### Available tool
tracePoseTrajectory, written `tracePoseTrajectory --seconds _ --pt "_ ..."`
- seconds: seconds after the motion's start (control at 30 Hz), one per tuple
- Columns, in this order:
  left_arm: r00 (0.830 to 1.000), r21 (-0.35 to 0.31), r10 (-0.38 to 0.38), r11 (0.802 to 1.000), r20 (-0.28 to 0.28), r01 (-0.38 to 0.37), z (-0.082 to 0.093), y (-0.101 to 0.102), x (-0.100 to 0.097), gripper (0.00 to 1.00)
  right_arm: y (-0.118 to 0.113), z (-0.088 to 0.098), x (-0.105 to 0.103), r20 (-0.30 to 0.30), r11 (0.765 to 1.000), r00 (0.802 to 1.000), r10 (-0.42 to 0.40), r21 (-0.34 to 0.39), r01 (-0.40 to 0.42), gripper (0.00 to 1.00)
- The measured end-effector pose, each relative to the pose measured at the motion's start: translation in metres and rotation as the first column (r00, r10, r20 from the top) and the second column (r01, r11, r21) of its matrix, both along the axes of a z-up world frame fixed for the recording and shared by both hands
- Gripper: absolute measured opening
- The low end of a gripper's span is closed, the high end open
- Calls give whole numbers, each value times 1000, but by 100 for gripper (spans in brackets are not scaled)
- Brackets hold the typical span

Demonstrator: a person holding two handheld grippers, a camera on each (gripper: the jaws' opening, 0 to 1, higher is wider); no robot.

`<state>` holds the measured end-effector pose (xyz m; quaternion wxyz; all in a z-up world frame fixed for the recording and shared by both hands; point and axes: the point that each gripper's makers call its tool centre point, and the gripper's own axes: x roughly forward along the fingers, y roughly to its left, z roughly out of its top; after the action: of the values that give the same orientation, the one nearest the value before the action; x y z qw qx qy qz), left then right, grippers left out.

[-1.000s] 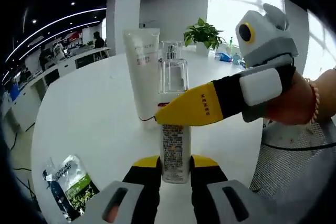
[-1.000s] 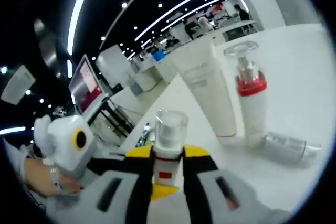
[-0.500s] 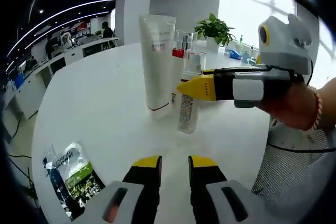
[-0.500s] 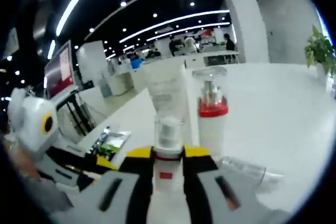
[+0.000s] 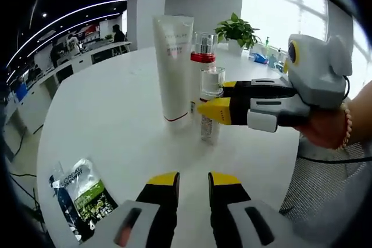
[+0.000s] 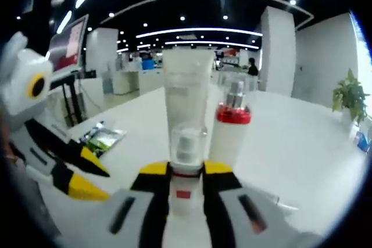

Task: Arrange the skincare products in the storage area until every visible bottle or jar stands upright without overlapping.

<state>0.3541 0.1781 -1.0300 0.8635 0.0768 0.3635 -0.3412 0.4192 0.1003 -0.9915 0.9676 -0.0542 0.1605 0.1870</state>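
Now upright beside white tube (image 5: 173, 68) and red-collared pump bottle (image 5: 203, 65): clear-capped bottle (image 5: 210, 105), clamped by right gripper (image 5: 210, 110). Left gripper (image 5: 192, 179) parted, empty. Sachet (image 5: 81, 197) flat on table (image 5: 104, 114).

Left gripper view looks across the round white table (image 5: 104, 120) from mid-range, right gripper view sits v. close, both sharing the tall white squeeze tube (image 5: 173, 62) (image 6: 186, 94).
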Motion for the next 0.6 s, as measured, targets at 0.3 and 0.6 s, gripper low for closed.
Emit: tracePoseTrajectory --seconds 0.3,0.6 --pt "1000 8 1 1000 -3 -1 -1 1 -1 20 -1 -8 -1 -27 1000 999 -19 -26 18 20" --pt "1000 8 -3 1000 -7 3 -2 0 -2 20 -3 -20 -1 -106 999 994 -1 -49 -5 21"
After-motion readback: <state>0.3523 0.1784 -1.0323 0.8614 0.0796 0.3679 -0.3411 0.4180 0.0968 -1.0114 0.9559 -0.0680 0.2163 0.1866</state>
